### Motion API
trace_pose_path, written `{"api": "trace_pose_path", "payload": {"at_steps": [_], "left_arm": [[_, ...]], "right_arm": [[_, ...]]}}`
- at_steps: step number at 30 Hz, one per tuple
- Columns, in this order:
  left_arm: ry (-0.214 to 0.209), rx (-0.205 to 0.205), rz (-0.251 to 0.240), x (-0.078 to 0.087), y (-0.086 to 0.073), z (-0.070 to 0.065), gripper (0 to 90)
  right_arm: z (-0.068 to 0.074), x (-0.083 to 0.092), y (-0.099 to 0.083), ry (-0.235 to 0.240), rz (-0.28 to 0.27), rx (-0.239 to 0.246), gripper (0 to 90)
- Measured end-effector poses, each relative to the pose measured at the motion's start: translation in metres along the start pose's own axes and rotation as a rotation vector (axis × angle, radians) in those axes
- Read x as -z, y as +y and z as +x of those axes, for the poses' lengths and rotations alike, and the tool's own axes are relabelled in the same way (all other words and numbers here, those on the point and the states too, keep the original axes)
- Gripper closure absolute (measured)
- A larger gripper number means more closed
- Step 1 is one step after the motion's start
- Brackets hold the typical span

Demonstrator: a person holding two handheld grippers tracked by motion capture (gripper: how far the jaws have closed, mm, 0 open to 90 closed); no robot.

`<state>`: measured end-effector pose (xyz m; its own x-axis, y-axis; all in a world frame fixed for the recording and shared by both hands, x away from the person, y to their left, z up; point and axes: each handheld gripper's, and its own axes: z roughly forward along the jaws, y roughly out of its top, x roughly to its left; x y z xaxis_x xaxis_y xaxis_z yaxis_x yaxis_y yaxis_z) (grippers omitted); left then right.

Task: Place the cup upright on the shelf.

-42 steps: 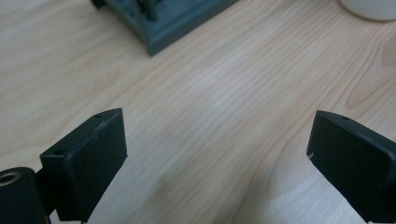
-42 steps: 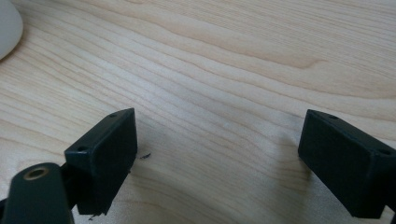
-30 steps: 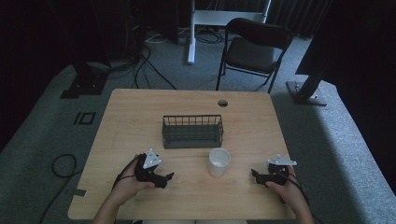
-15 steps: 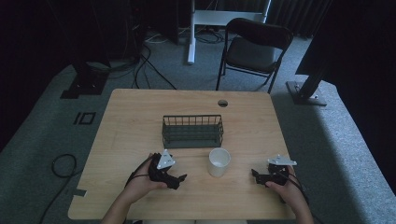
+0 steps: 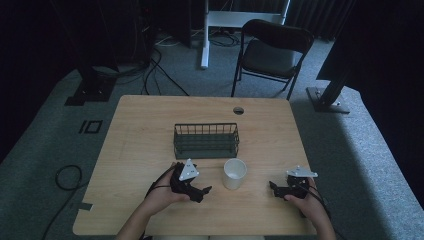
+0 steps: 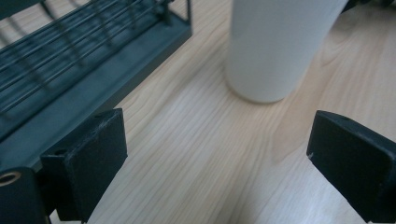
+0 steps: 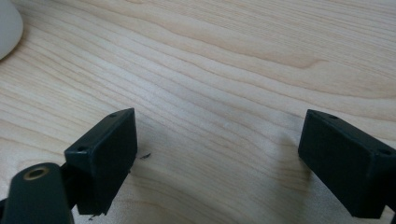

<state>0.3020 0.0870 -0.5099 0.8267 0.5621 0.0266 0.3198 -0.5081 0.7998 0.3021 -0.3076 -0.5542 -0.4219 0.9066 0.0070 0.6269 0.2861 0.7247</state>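
A white paper cup (image 5: 234, 173) stands upright on the wooden table (image 5: 140, 135), just in front of a dark wire basket (image 5: 205, 140). My left gripper (image 5: 202, 191) rests low at the cup's left, jaws wide open and pointed at it; in the left gripper view the cup (image 6: 275, 46) stands a short way beyond the open gripper (image 6: 219, 154), with the basket (image 6: 70, 74) at the upper left. My right gripper (image 5: 274, 187) sits near the front right of the table, open over bare wood (image 7: 219, 93), with the cup's edge (image 7: 8, 28) at the far left.
A round cable hole (image 5: 238, 110) marks the table's far edge. Behind the table stand a black folding chair (image 5: 270, 52) and a white desk frame (image 5: 206, 30). Cables (image 5: 65, 175) lie on the grey carpet at the left.
My left gripper has slid rightward along the table's front toward the cup. The right gripper, cup and basket have stayed put.
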Motion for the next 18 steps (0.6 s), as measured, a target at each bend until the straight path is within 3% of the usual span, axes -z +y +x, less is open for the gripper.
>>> {"api": "trace_pose_path", "payload": {"at_steps": [12, 18], "left_arm": [[-0.045, -0.029, -0.017, -0.014, 0.016, -0.009, 5.3], [-0.046, -0.043, -0.019, -0.021, 0.022, -0.014, 5.3]], "right_arm": [[0.0, 0.0, 0.0, 0.0, 0.001, -0.001, 11.4], [0.0, 0.0, 0.0, 0.0, 0.001, -0.001, 11.4]]}}
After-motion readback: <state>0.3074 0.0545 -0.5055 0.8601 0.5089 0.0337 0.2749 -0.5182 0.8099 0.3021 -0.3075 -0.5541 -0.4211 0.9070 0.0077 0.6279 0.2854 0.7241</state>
